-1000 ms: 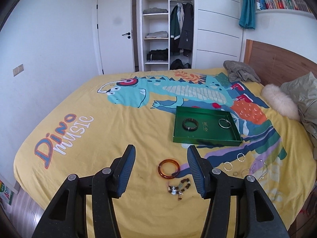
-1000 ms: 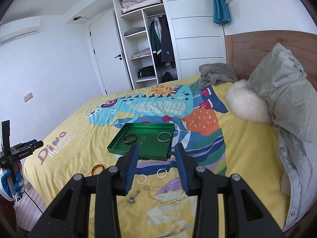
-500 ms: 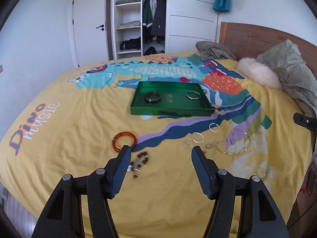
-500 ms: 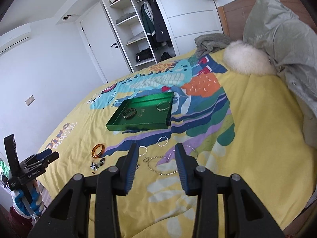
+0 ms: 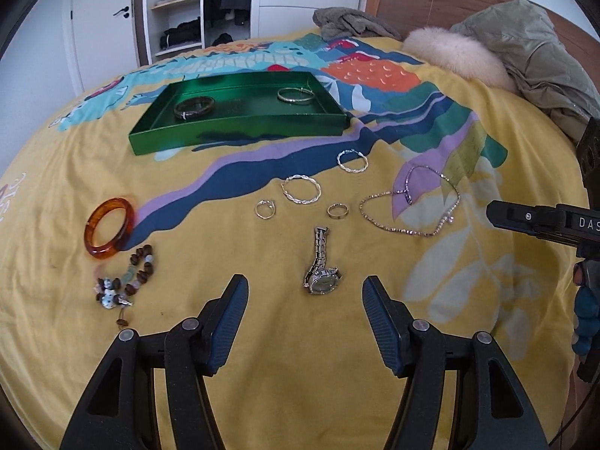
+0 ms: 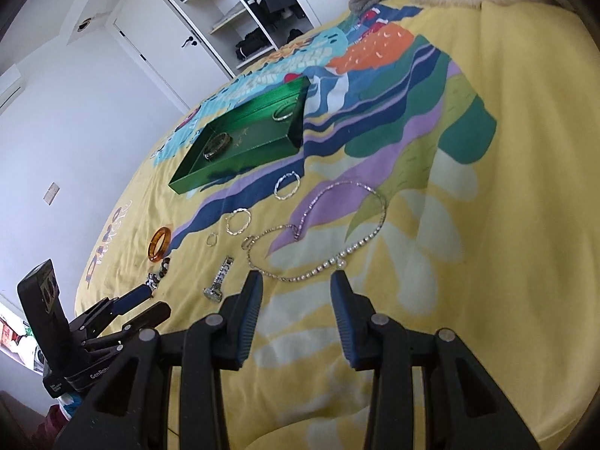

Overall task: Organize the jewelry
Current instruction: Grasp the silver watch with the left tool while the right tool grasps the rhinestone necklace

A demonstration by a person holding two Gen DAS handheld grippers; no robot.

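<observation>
Watch [image 5: 320, 266] on yellow bedspread [image 5: 262, 337] between parted left claw [image 5: 304, 305] fingers, right claw [image 6: 296, 292] spread, empty, near necklace [image 6: 318, 232]

A glossy metallic sheen is shown by the tray [image 5: 240, 133] — the bangle [image 5: 108, 228] looks glassy, the bedspread [image 5: 281, 356] matt cloth.

Bare yellow printed bedspread [image 5: 300, 367] lies between the spread fingers of the left hand-held gripper [image 5: 304, 322]; silver wristwatch [image 5: 321, 266] sits just ahead. Rhinestone chain necklace [image 6: 318, 230] lies directly before the right hand-held gripper [image 6: 296, 300]. Green rectangular tray [image 5: 240, 133] farther back, small rings between.
</observation>
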